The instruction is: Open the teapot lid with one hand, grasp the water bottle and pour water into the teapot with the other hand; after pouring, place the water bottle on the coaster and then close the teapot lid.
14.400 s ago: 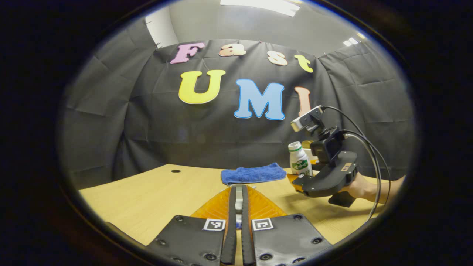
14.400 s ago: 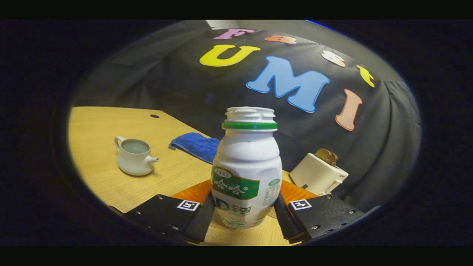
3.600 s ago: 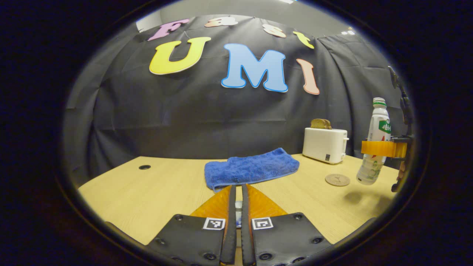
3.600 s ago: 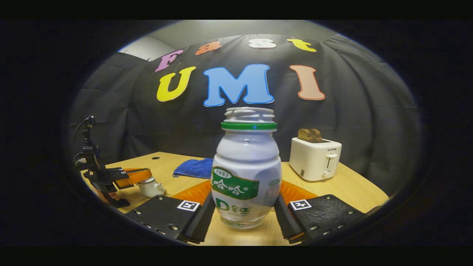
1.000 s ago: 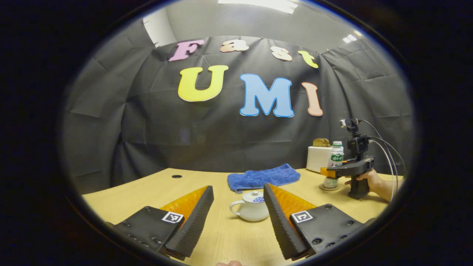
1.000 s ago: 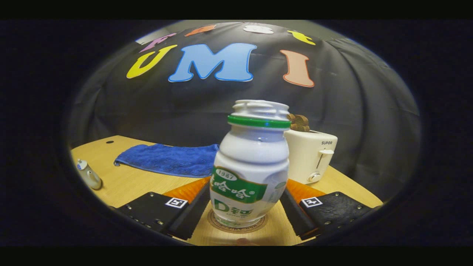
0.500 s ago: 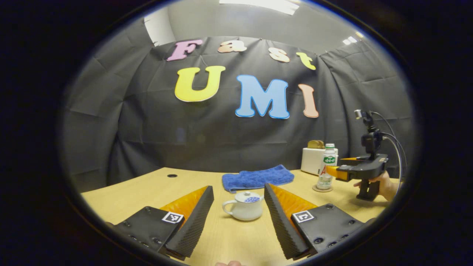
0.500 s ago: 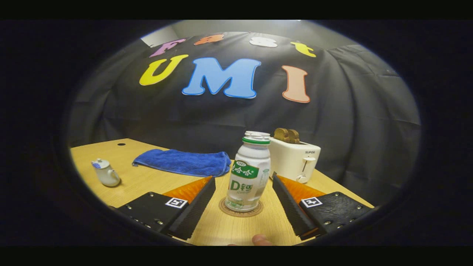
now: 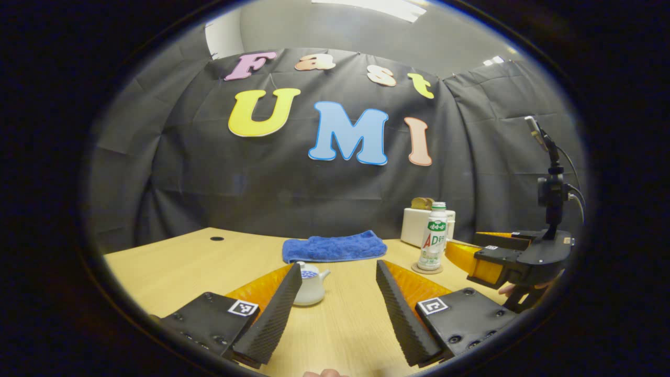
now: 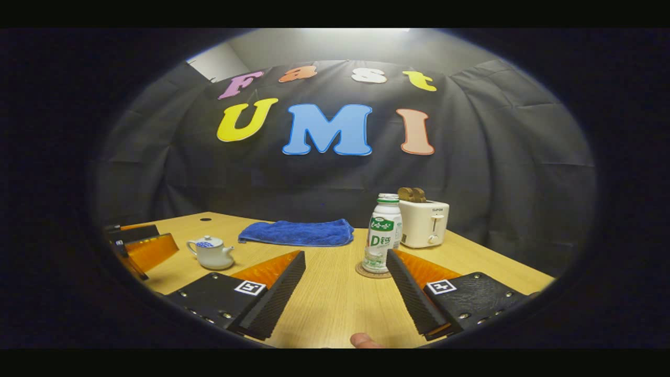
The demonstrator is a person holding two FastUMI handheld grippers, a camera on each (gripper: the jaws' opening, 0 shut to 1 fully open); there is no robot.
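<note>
Water bottle (image 10: pixel 383 232): white, green label and neck ring, uncapped, upright on the round coaster (image 10: pixel 372 271), which lies flat on the tabletop. Teapot (image 10: pixel 212 253): small, pale ceramic, lid (image 10: pixel 206 242) seated with blue pattern, spout toward the bottle; well apart from it.

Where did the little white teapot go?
In the right gripper view the teapot sits on the wooden table, left of the blue towel, lid on, near the open left gripper.
</note>
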